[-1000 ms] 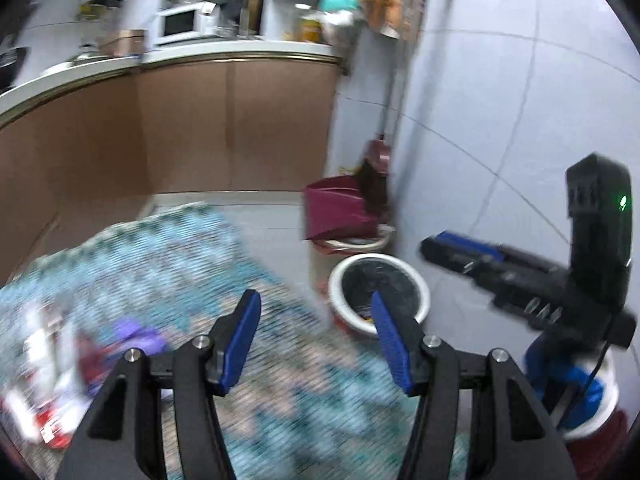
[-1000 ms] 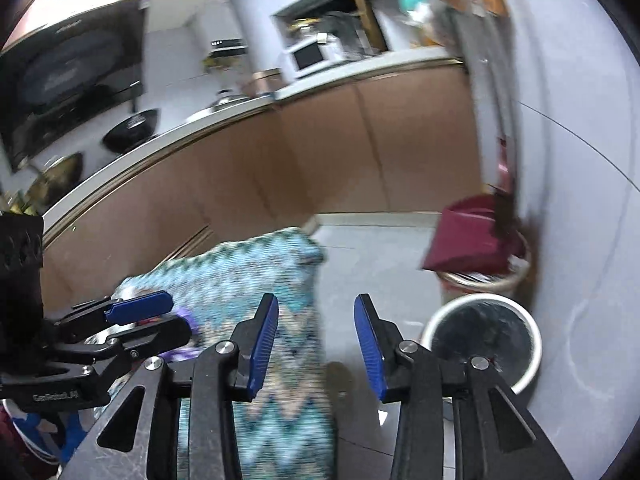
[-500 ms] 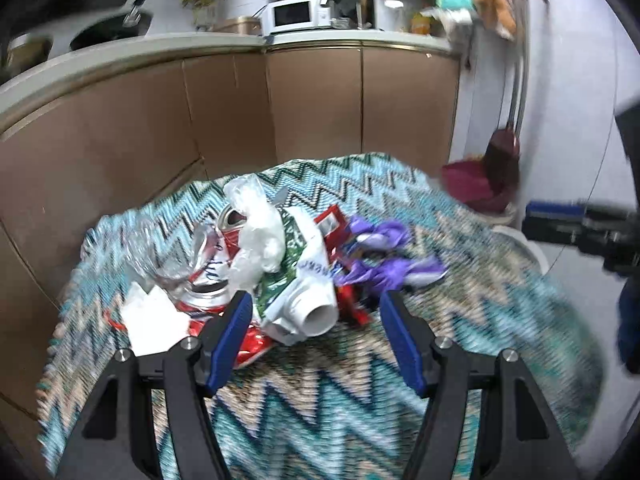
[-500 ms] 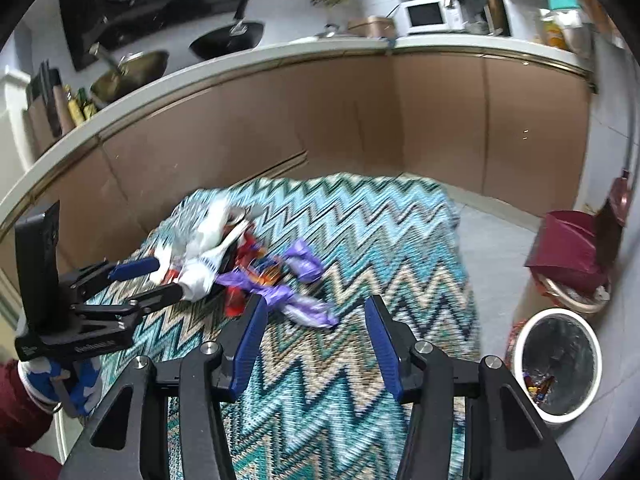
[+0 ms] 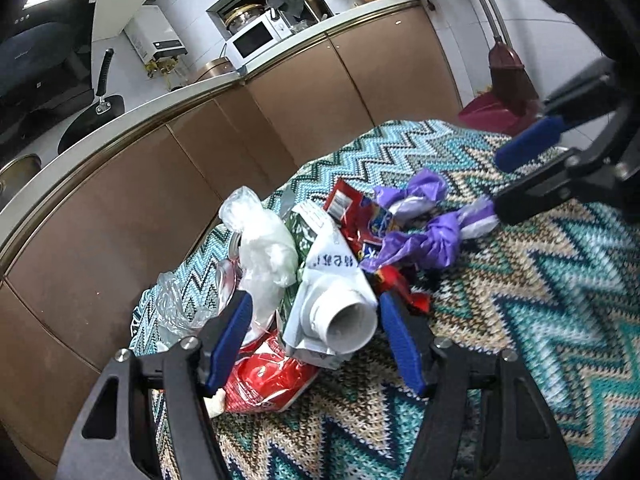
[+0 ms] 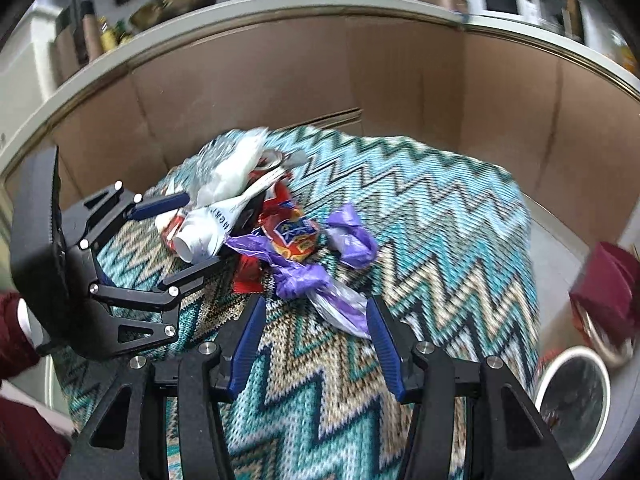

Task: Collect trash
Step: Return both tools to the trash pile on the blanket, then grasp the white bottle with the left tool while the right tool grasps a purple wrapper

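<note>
Heap of trash sits on a table w/ a knitted teal, cream and black zigzag cloth (image 5: 540,280), toward the cloth's far-left part in both views. In the heap: crumpled white paper carton w/ a round open spout (image 5: 336,304), its spout end facing the left wrist cam; crushed red drink can (image 5: 264,380) under and just in front of the carton; scrunched clear/white plastic bags (image 5: 264,248) on the left; red snack wrapper w/ blue label (image 5: 356,220) behind the carton; twisted purple plastic bag (image 5: 420,236) on the right side of the heap, one tail reaching out toward the right gripper.

Left gripper (image 5: 316,340): blue-padded jaws roughly half open, one pad either side of the carton's spout end, small gaps showing, nothing gripped. From the right wrist cam the same gripper (image 6: 188,236) comes in from the left w/ the carton (image 6: 200,232) between its fingers.

Right gripper (image 6: 316,344): jaws part open, straddling the pale tail of the purple bag (image 6: 320,280); pads not pressing it, nothing held. In the left view it (image 5: 508,184) reaches in from upper right, lower finger tip at the bag's tail – contact can't be told.

Around: white round bin w/ dark liner (image 6: 572,396) on the floor, lower right, well apart from the heap; maroon dustpan (image 6: 608,292) above it; brown curved kitchen cabinets (image 5: 160,200) behind the table; white microwave (image 5: 256,38) on the counter. Dark red sleeve (image 6: 16,328) at the left edge.
</note>
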`<state>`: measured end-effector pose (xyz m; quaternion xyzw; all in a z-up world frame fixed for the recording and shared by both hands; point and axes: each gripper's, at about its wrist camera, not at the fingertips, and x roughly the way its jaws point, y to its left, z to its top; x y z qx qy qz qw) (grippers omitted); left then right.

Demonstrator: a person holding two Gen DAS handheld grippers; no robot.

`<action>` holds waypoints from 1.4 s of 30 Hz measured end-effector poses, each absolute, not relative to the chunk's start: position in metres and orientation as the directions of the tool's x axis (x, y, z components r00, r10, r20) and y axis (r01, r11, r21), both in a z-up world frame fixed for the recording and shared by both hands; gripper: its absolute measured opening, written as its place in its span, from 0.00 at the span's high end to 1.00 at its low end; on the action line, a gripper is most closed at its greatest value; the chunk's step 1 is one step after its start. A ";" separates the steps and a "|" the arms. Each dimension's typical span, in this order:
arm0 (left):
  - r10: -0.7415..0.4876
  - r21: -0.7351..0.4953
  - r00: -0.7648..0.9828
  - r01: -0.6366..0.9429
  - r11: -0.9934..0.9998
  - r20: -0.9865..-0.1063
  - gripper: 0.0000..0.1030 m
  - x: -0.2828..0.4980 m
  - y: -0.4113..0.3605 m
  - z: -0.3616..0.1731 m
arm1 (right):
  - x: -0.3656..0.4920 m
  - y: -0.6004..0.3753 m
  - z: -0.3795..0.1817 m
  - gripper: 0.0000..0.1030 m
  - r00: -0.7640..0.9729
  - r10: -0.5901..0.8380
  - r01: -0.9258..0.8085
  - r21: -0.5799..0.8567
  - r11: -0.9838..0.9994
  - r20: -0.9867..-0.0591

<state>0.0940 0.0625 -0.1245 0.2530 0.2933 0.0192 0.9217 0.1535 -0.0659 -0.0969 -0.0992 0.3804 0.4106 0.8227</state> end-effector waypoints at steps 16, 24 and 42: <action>0.140 0.519 0.841 0.183 0.835 -0.522 0.60 0.088 0.056 -0.134 | 0.179 -0.022 -0.125 0.51 0.274 0.566 -0.854 0.073 0.514 -0.778; 0.118 0.487 0.860 0.163 0.858 -0.496 0.61 0.070 0.057 -0.117 | 0.174 -0.023 -0.124 0.68 0.286 0.561 -0.845 0.071 0.530 -0.777; -0.149 0.032 0.833 0.195 0.980 -0.533 0.66 0.008 0.085 -0.038 | 0.075 -0.086 -0.076 0.71 0.378 0.641 -0.767 0.162 0.621 -0.668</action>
